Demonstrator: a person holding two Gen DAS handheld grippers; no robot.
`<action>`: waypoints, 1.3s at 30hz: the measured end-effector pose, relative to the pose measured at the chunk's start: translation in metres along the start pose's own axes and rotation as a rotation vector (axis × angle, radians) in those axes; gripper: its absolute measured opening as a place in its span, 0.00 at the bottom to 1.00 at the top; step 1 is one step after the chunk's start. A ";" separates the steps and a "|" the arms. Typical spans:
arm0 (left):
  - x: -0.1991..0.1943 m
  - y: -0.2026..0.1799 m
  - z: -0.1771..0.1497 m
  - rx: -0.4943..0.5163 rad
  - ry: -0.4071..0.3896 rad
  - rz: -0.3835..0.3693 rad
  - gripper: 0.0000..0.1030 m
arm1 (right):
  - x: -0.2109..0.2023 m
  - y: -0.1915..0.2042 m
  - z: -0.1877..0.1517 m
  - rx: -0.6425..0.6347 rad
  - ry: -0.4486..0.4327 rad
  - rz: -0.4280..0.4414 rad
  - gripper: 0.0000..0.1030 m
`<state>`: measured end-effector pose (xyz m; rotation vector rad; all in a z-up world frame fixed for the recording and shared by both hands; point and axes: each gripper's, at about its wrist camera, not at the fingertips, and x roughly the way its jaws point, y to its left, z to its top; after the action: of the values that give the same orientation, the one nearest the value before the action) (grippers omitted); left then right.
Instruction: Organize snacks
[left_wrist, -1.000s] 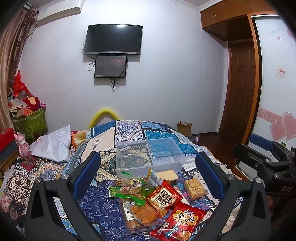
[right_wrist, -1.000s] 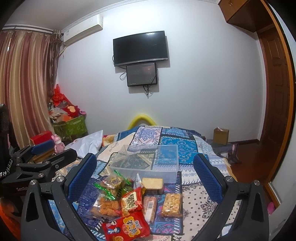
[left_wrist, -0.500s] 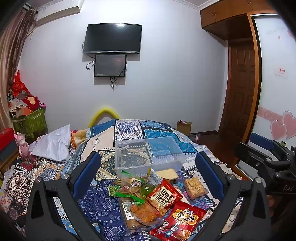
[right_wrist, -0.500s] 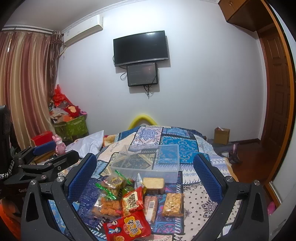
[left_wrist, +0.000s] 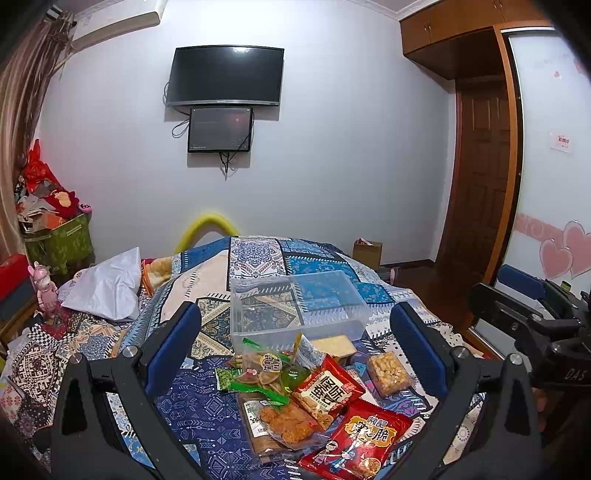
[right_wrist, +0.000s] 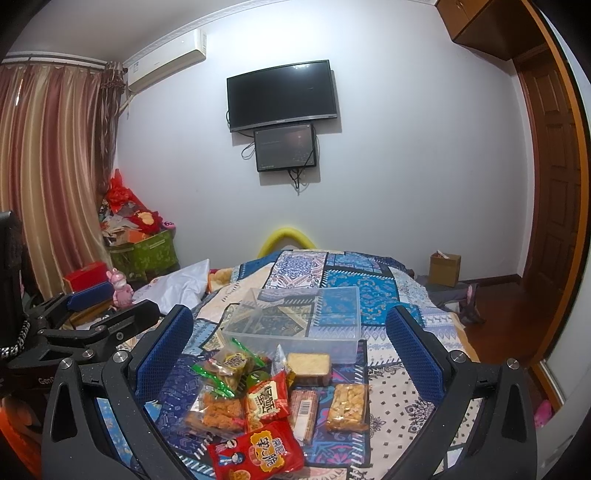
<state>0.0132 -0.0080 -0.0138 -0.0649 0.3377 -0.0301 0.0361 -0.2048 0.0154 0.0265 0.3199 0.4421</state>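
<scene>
A: Clear plastic, that rectangular storage bin (left_wrist: 295, 306) sits empty at centre frame on the blue patterned bedspread (left_wrist: 192, 402), its long axis running left to right across my view. The snack packets lie heaped just in front of it, toward the bottom of the frame.

B: Which one is closest to you?

A: The glossy red crisp packet with the cartoon figure (left_wrist: 358, 441), lower centre, lying between and below the tips of my left gripper (left_wrist: 295, 350). In the right wrist view the same packet (right_wrist: 256, 454) sits bottom centre, under my right gripper (right_wrist: 291, 350). I judge neither side clearly nearer.

B: And the fingers?

A: Both pairs spread wide, holding nothing, touching nothing. The square pack of golden puffed-rice cake (right_wrist: 347, 406) lies lower right of the pile, which I'd say favours the right hand
</scene>
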 end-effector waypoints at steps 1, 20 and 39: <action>0.000 0.000 0.000 0.001 0.000 0.000 1.00 | 0.000 0.000 0.000 0.000 0.000 0.000 1.00; 0.009 -0.002 -0.003 0.010 0.010 -0.021 1.00 | 0.011 -0.003 -0.003 0.006 0.030 0.003 1.00; 0.097 0.021 -0.056 -0.031 0.291 -0.019 0.86 | 0.072 -0.038 -0.051 0.041 0.275 -0.067 0.98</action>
<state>0.0870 0.0061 -0.0999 -0.0944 0.6287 -0.0533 0.0977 -0.2111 -0.0583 -0.0053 0.5986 0.3724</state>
